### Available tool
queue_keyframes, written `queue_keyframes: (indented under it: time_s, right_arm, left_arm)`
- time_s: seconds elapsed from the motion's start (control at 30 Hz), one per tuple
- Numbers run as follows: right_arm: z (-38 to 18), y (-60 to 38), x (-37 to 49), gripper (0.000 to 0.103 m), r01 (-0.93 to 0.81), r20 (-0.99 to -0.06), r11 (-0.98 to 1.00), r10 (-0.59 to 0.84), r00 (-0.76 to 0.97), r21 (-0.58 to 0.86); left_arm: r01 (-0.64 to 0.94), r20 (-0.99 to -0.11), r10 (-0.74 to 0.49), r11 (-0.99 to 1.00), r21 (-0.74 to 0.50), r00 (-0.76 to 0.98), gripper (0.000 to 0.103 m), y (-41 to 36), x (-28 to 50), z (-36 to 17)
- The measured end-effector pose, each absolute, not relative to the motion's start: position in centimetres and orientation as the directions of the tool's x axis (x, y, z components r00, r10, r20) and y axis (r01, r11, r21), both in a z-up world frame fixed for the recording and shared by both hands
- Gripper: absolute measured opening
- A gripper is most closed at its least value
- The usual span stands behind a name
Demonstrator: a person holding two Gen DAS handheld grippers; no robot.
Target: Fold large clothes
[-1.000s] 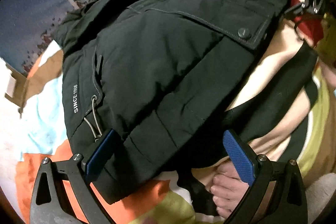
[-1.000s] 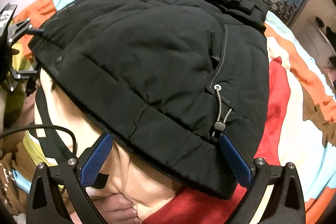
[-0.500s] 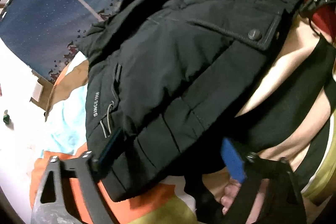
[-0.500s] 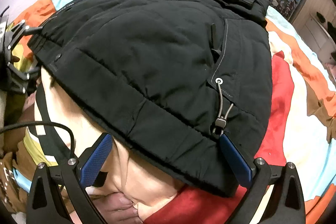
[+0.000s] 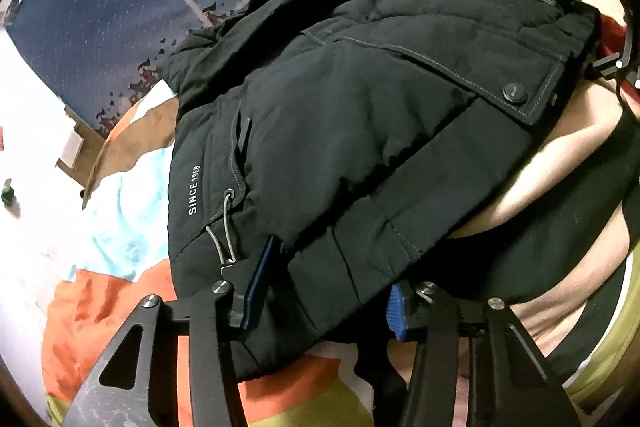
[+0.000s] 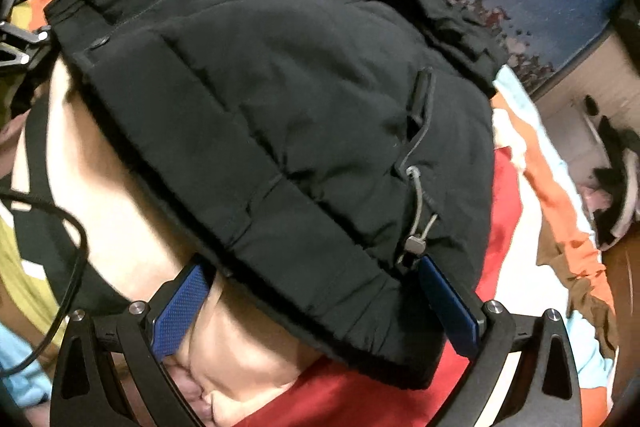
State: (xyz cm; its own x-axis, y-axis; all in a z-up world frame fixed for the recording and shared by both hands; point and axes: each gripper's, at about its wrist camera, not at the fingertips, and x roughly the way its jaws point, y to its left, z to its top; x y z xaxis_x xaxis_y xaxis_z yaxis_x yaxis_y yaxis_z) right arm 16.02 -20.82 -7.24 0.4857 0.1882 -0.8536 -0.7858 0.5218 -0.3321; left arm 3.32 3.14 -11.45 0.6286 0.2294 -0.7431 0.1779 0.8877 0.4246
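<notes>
Both grippers straddle the hem of the black jacket point(image 5: 360, 131) on the bed point(image 5: 120, 211): left gripper point(image 5: 326, 283) fingers narrowed onto it, right gripper point(image 6: 320, 303) fingers wide.

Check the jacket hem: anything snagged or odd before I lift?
One thing: the drawcord toggle dangles right against the right gripper finger, so it might catch. Otherwise the black jacket shows no damage; the left gripper straddles the hem.
</notes>
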Motion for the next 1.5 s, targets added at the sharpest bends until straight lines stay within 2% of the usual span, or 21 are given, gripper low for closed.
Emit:
queue_keyframes:
  time_s: [0.07,0.13,0.2,0.23,0.3,0.37,0.47,0.7,1.0,1.3,1.5]
  right_arm:
    - [-6.8,-21.0,16.1,0.1,-0.77,-0.838,0.54,0.199,0.508,-0.339]
    - [-6.3,-21.1,16.2,0.088,-0.771,-0.832,0.546,0.22,0.509,-0.327]
    - [-6.0,-20.9,16.1,0.069,-0.776,-0.828,0.542,0.236,0.508,-0.322]
    - [-5.8,-20.8,16.0,0.062,-0.778,-0.825,0.54,0.243,0.51,-0.322]
    - [-5.3,-20.4,15.9,0.041,-0.787,-0.822,0.536,0.268,0.502,-0.306]
    - [-4.4,-20.1,15.9,0.028,-0.792,-0.816,0.543,0.302,0.493,-0.279]
    - [-2.7,-19.9,16.6,0.02,-0.786,-0.806,0.577,0.344,0.481,-0.223]
    - [2.4,-21.0,18.8,0.011,-0.718,-0.743,0.696,0.471,0.476,-0.018]
    - [8.3,-22.2,16.6,0.006,-0.721,-0.626,0.692,0.549,0.553,-0.03]
    - [11.3,-23.1,16.0,0.006,-0.734,-0.612,0.679,0.583,0.535,0.005]
    - [12.6,-21.2,20.9,0.006,-0.726,-0.639,0.688,0.559,0.529,-0.001]
  left_arm:
    - [0.171,-0.743,0.228,0.892,0.418,0.629,0.039,3.2,3.4,-11.2]
    - [0.162,-0.74,0.23,0.894,0.417,0.632,0.034,2.9,3.3,-11.0]
    - [0.15,-0.737,0.231,0.899,0.411,0.635,0.028,2.9,3.5,-10.6]
    - [0.146,-0.735,0.231,0.901,0.409,0.638,0.027,2.9,3.5,-10.5]
    - [0.136,-0.73,0.223,0.907,0.398,0.646,0.022,2.9,3.7,-9.8]
    - [0.133,-0.722,0.214,0.911,0.392,0.658,0.018,2.9,4.1,-9.0]
    - [0.118,-0.698,0.194,0.921,0.372,0.689,0.014,3.4,4.7,-7.1]
    - [0.064,-0.666,0.132,0.963,0.261,0.734,0.008,4.6,5.9,-1.9]
    - [0.003,-0.599,0.092,0.988,0.156,0.795,0.006,5.7,4.9,4.4]
    - [0.019,-0.597,0.05,0.994,0.108,0.801,0.006,5.3,3.8,7.5]
    - [0.03,-0.613,0.06,0.991,0.134,0.788,0.006,6.1,9.2,9.5]
